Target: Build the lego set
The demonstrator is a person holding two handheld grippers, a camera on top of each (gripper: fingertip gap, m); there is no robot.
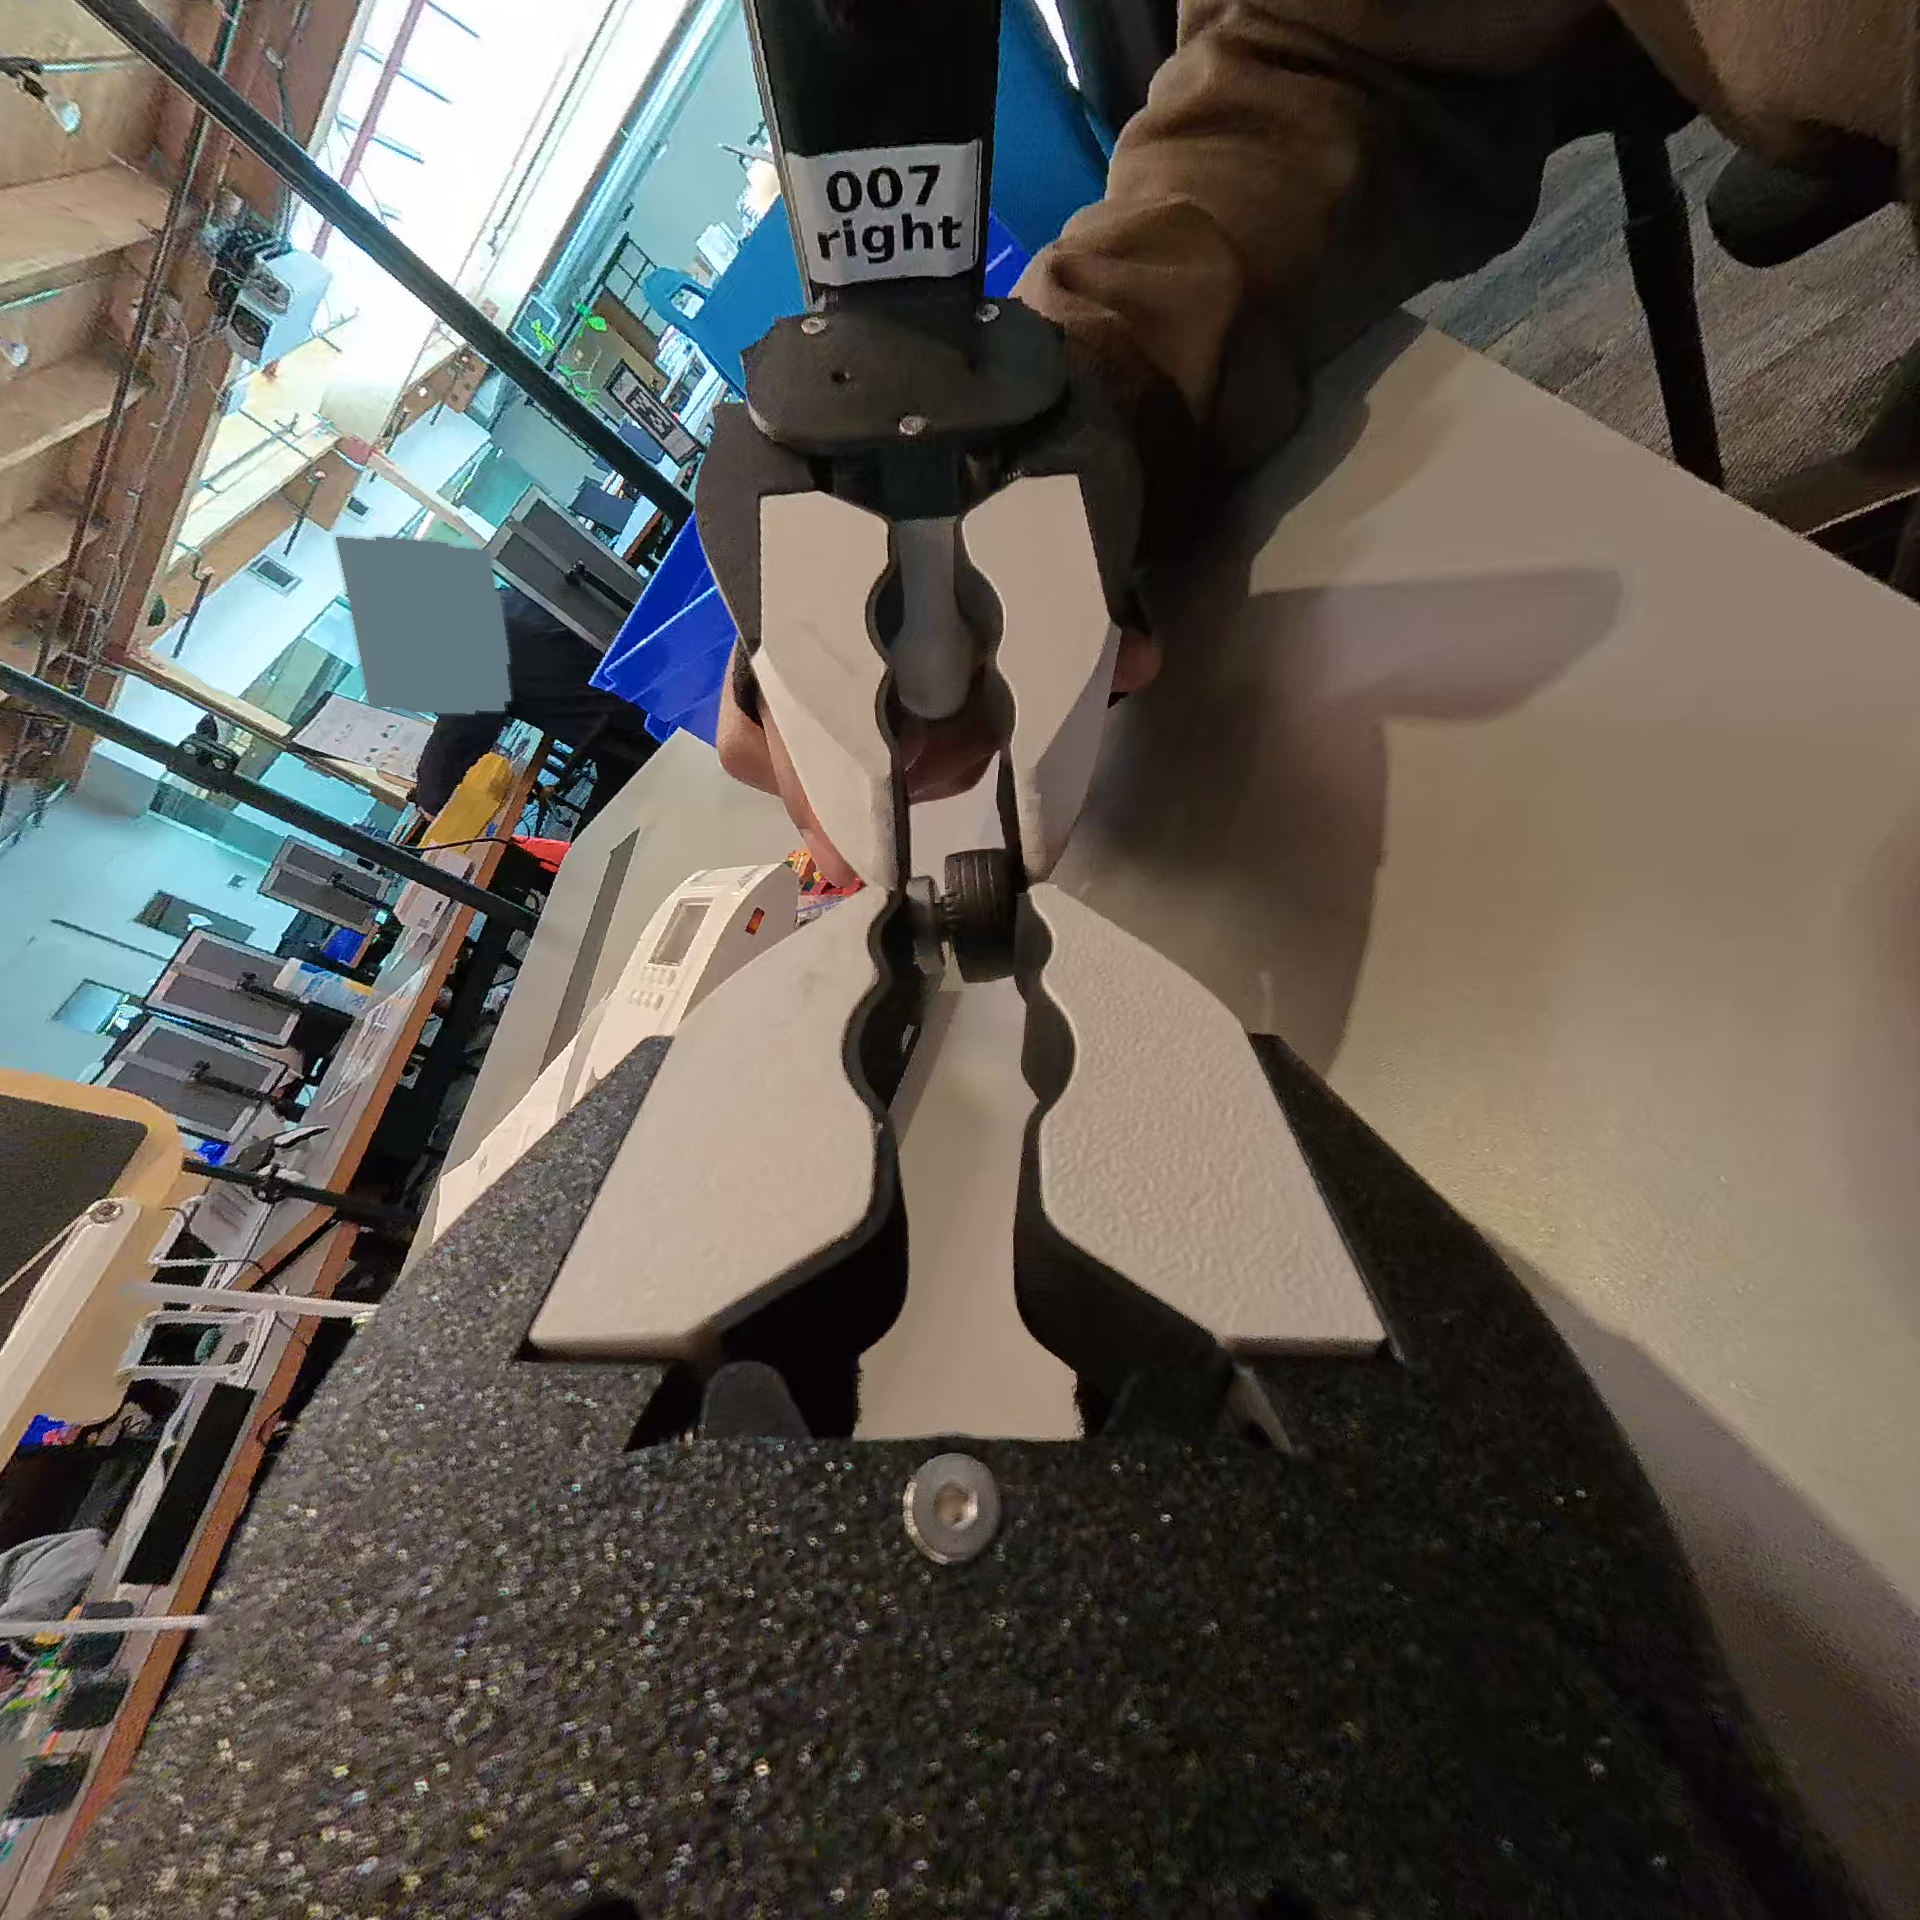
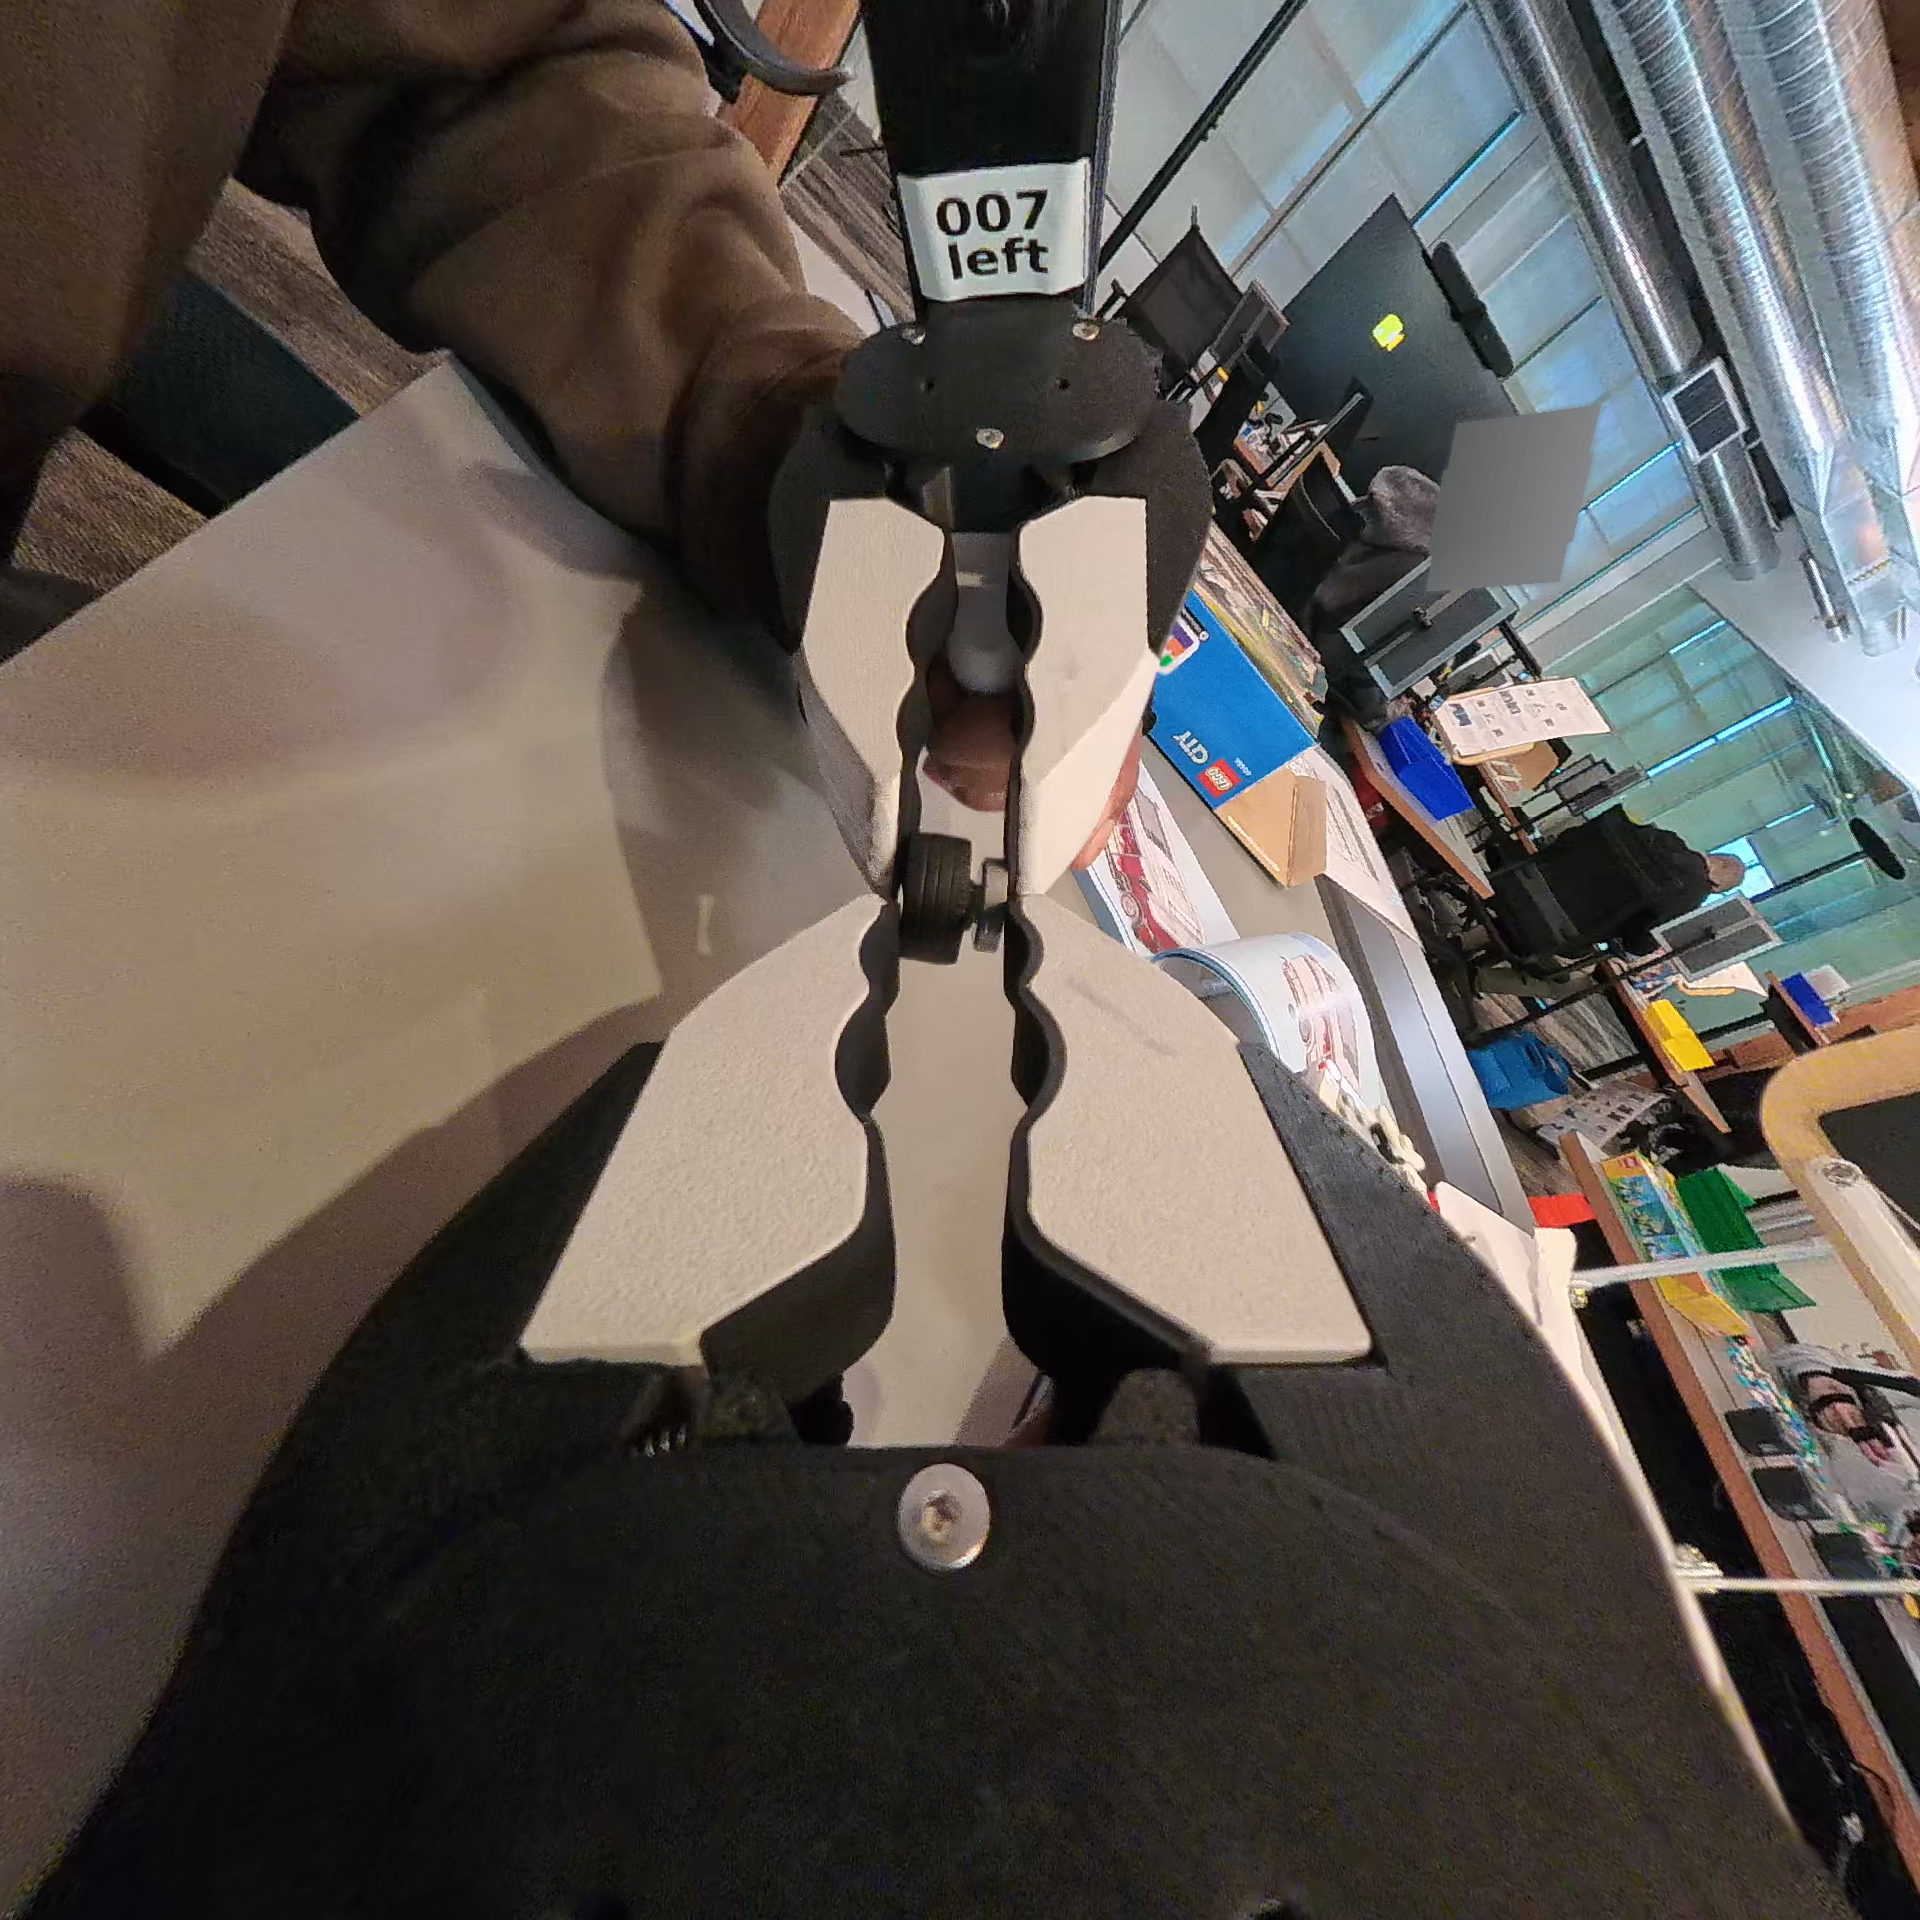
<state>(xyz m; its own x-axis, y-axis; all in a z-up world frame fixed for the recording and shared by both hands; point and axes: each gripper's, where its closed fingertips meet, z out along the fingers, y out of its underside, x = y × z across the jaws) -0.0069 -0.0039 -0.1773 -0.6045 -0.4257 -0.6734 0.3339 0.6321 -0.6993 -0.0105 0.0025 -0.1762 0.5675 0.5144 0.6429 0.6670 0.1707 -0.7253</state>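
Note:
A small black toy wheel (image 1: 982, 914) with a dark hub piece (image 1: 923, 906) on one side hangs above the white table (image 1: 1558, 935). My two grippers meet tip to tip on it. My left gripper (image 1: 961, 920) comes from below in its own view, its pads pressing the hub side and the tyre side. My right gripper (image 1: 956, 852) reaches in from above and its fingertips clamp the same piece. In the right wrist view the wheel (image 2: 935, 894) and hub piece (image 2: 992, 899) sit between my right gripper's (image 2: 951, 920) pads, with the left gripper (image 2: 951, 868) opposite.
A person's hands in brown sleeves (image 1: 1247, 260) hold both grippers. A white device with a small screen (image 1: 686, 956) and blue bins (image 1: 665, 644) lie beyond. A blue box (image 2: 1226, 717), a cardboard piece (image 2: 1288, 826) and open booklets (image 2: 1299, 997) lie on the table to the right. The tips of both grippers are at nearly the same place.

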